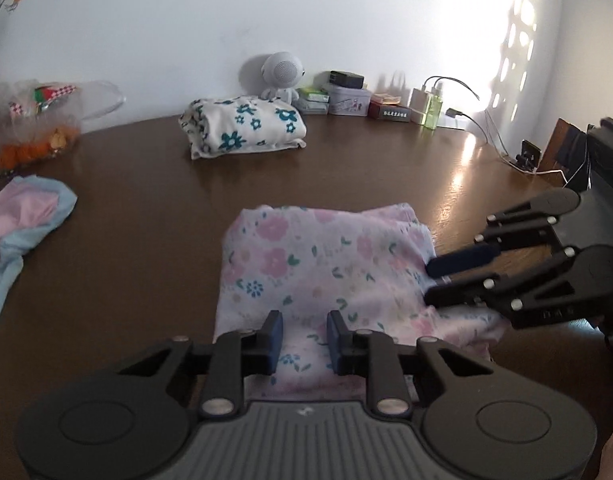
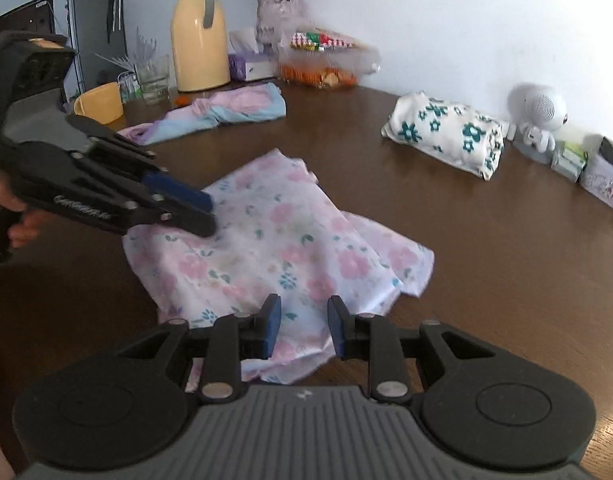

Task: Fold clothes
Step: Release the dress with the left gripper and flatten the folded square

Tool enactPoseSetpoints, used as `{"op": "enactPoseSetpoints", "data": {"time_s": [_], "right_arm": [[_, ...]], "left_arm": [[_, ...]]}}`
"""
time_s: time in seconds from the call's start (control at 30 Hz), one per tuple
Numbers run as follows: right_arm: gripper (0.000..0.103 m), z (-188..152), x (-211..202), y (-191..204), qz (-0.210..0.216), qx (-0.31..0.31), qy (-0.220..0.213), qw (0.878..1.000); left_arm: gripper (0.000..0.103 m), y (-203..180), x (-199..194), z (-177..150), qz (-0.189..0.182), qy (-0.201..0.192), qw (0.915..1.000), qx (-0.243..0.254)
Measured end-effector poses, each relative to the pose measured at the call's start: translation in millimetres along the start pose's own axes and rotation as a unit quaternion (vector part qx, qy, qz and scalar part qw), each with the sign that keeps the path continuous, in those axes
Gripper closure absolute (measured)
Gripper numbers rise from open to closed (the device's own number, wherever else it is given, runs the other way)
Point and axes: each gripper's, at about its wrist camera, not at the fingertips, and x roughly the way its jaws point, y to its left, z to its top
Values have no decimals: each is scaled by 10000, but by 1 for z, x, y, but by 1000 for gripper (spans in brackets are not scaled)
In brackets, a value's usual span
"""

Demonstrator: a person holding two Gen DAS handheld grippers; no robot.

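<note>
Left wrist view: the left gripper (image 1: 306, 340) sits at 6 o'clock over the near hem of the pink cloth (image 1: 306, 256). Its jaws are narrow, and fabric shows in the gap. Whether the pads pinch it I cannot tell. The right gripper (image 1: 434, 284) comes in at 3 o'clock on the cloth's right edge, jaws equally narrow and grip equally unclear. The cloth lies mid-table (image 1: 146, 240), already folded to a rough square with its layers offset.

The step in hand looks like one more fold. To do it well, both grippers should catch every layer at their edges, lift together, and carry the near hem toward 12 o'clock. They should set it square on the far edge, then smooth the crease. Uneven lifting would probably skew the loose underlayer.

Beyond, at 9 o'clock, a blue garment (image 1: 26, 220) waits unfolded. At 11 o'clock a floral bundle (image 1: 246, 128) lies done.

Containers line the wall. A clear bag (image 1: 30, 128) at 10 o'clock holds orange snacks. A tin (image 1: 348, 102) at 12 o'clock is shut, contents hidden. In the right wrist view, a bowl (image 2: 98, 104) at 10 o'clock hides its inside. A flask (image 2: 200, 40) at 11 o'clock is closed, and a vase (image 2: 272, 12) at 12 o'clock holds flowers.
</note>
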Motion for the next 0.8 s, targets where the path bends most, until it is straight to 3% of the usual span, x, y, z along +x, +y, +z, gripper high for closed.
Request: {"op": "enactPoseSetpoints", "data": {"time_s": [0.3, 0.37, 0.43, 0.47, 0.53, 0.6, 0.63, 0.7, 0.73, 0.8], "right_arm": [[78, 6, 11, -9, 262, -586, 125, 9979], [77, 7, 11, -10, 280, -521, 114, 9982], [75, 8, 7, -11, 259, -326, 78, 9991], [73, 8, 3, -12, 266, -149, 15, 9995], [49, 7, -8, -14, 297, 266, -159, 9991], [38, 5, -20, -15, 292, 669, -339, 9968], [24, 5, -25, -15, 289, 842, -414, 9952], [7, 2, -33, -15, 207, 1192, -570, 9910], [1, 1, -36, -15, 155, 1344, -614, 9889], [0, -2, -40, -16, 92, 1643, -682, 9840]], "left_arm": [[78, -10, -9, -12, 342, -8, 9992, -215], [66, -8, -14, -9, 273, -105, 9991, -313], [34, -5, -21, -6, 213, -266, 9986, -415], [29, -4, -26, -5, 216, -406, 9979, -460], [12, 3, -35, -3, 237, -623, 9955, -670], [4, 9, -43, -1, 260, -826, 9922, -898], [0, 13, -45, -1, 273, -856, 9906, -1029], [0, 21, -47, -2, 296, -850, 9875, -1291], [0, 25, -47, -3, 297, -842, 9863, -1387], [0, 30, -47, -7, 282, -810, 9842, -1551]]}}
